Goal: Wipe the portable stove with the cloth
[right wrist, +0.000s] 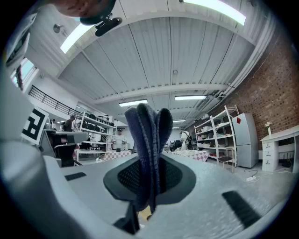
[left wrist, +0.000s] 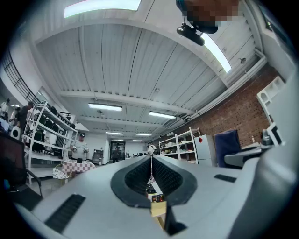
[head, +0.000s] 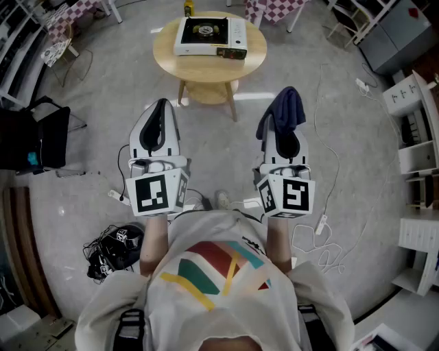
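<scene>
1. Counting items in the head view: one portable stove (head: 210, 35), one cloth (head: 291, 108), one round wooden table (head: 171, 60), two grippers. One small yellow container (head: 188, 8) stands at the table's far edge, just behind the stove.
2. Stove: white body with a black burner plate. It sits flat on the table top, towards the far side.
3. Stove relative to fingers: well ahead of both grippers and touching neither. Sideways it falls between the left gripper (head: 160, 110) and the right gripper (head: 282, 123). Both grippers are held over bare floor on the near side of the table, side by side.
4. Cloth: dark blue, bunched into upright folds. It is pinched at the tip of the right gripper and well apart from the stove. In the right gripper view the folds (right wrist: 147, 140) rise above the jaw line and also hang down through it.
5. Right fingers: closed down to a narrow gap, clamped on the cloth. Only the cloth's thickness separates them.
6. Left fingers: pressed together along a thin seam in the left gripper view. Nothing sits between them.
</scene>
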The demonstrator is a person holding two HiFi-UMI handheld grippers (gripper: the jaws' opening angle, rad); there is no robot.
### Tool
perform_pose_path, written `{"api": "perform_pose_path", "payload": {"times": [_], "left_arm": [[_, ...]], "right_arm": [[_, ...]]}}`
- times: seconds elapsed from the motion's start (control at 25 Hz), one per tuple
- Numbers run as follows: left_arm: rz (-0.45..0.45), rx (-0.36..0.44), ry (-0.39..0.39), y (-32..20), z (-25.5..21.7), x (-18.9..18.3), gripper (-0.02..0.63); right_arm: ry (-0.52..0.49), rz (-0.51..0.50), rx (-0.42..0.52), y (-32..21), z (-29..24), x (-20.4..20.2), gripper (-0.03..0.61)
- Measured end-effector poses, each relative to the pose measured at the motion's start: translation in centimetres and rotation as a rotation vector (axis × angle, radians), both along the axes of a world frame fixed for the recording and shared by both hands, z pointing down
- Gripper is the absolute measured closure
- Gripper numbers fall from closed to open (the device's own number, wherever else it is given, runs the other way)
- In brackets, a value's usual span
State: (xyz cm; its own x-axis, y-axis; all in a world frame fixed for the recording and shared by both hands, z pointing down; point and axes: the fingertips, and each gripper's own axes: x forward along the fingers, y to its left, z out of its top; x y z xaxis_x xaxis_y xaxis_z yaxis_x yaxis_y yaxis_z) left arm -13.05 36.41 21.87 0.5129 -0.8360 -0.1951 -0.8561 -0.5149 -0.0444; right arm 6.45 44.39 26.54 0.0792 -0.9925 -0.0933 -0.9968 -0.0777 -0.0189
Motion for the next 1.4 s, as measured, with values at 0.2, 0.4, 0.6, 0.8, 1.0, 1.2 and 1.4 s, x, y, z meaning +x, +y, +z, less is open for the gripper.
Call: {"api": "perform_pose_path", "payload": {"times": [0.2,0.4,0.6,0.8,1.0,1.2,1.4], "left_arm": [[0.000,0.000,-0.004,0.3,0.1,0.1,0.606],[0.005,-0.009,0.009,0.4,0.2,0.6,0.606],[-0.004,-0.006,-0.001,0.1,0.4,1.1,0.606],[-0.005,0.015,-0.013,-0.1,0.2,2.3,0.607],[-0.012,0.031,-0.043,-0.7,0.4,4.1,0.606],[-0.026,0.038,-0.060,-0.7,0.9,5.5,0.606],[-0.027,0.038,-0.058,-1.6,1.1,6.1,0.607]], "right_arm": [[0.024,-0.013,-0.013,0.2,0.5,-0.2,0.546],[0.024,-0.047,-0.017,0.0,0.7,-0.4,0.546],[0.000,-0.143,-0.009,-0.3,0.8,-0.8,0.545],[0.086,-0.182,-0.054,-0.9,1.1,-0.5,0.545],[0.075,-0.202,-0.079,-1.7,2.0,0.6,0.545],[0.044,-0.224,-0.097,-2.2,3.2,2.0,0.545],[0.035,-0.211,-0.084,-2.7,3.0,3.1,0.545]]}}
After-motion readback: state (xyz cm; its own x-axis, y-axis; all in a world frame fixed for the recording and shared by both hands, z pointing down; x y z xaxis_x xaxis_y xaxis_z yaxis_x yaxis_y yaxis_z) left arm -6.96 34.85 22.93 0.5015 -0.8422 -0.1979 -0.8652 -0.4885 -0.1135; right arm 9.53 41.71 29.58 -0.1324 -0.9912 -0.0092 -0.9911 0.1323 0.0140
